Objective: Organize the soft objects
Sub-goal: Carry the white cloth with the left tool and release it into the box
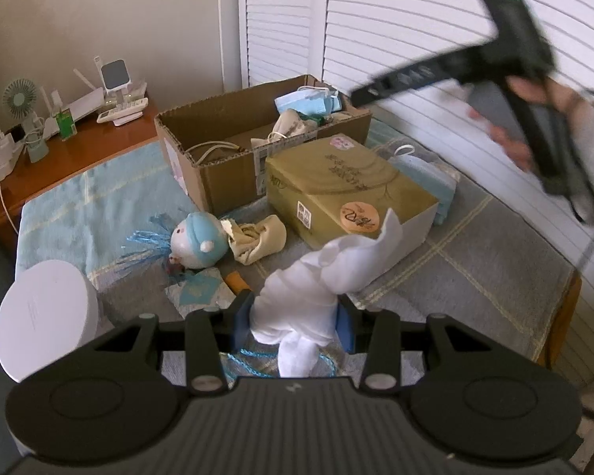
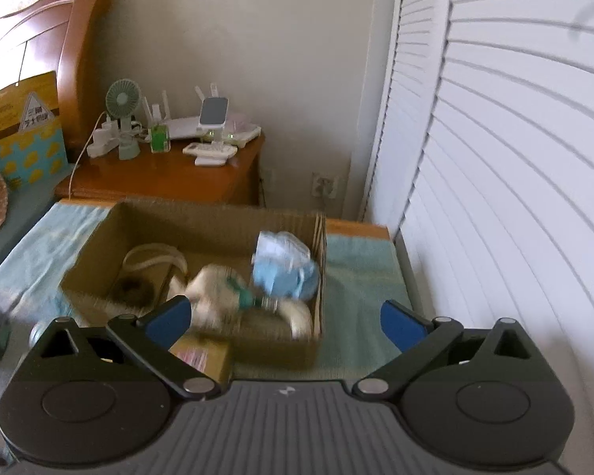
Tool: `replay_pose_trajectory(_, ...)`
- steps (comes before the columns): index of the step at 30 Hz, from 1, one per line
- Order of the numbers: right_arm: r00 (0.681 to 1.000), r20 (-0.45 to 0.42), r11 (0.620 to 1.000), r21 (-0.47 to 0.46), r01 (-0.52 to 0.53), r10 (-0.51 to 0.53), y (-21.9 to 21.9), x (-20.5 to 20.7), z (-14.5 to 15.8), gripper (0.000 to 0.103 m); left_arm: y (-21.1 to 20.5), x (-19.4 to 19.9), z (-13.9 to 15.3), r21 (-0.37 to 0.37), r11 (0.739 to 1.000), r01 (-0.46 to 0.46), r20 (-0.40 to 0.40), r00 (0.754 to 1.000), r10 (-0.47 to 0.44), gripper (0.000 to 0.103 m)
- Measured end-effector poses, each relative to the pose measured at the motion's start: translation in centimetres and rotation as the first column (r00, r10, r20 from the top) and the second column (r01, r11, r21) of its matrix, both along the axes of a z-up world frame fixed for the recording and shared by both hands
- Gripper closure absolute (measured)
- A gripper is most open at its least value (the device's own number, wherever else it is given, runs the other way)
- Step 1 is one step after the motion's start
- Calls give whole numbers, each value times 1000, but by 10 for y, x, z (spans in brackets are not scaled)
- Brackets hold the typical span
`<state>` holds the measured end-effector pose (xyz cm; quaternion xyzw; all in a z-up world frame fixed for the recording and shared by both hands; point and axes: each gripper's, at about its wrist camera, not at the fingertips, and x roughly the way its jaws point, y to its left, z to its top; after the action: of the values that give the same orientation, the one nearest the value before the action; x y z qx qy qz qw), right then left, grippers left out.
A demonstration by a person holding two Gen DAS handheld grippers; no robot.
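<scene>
White cloth [image 1: 316, 277] is pinched between the pads of the left hand-held gripper [image 1: 293, 316] above the desk, likely bound for the cardboard box [image 2: 202, 221], over which the right hand-held gripper [image 2: 285, 316] hangs wide open and empty.

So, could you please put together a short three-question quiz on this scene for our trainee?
1. True or false: the left gripper is shut on a white cloth.
2. The right gripper is: A) open, holding nothing; B) shut on a mask.
3. What light blue items lie in the cardboard box's right end?

Key: 1 true; 2 A; 3 the face masks.
</scene>
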<state>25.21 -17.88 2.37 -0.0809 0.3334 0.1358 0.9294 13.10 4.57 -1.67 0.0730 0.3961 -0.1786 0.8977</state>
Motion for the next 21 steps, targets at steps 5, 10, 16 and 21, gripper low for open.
replay_pose_trajectory(5, 1000, -18, 1000, 22, -15, 15, -5, -47, -3, 0, -5, 7, 9, 32, 999, -1, 5, 1000, 1, 61)
replay_pose_trajectory(10, 999, -43, 999, 34, -26, 27, -9, -84, -9, 0, -12, 22, 21, 57, 998, -2, 23, 1000, 0, 61)
replay_pose_trajectory(16, 999, -36, 1000, 17, -26, 27, -14, -114, -14, 0, -17, 61, 39, 73, 997, -34, 50, 998, 30, 61)
replay_pose_trajectory(21, 999, -27, 999, 38, -30, 31, -24, -125, -11, 0, -17, 108, 49, 68, 994, -80, 61, 995, 76, 61)
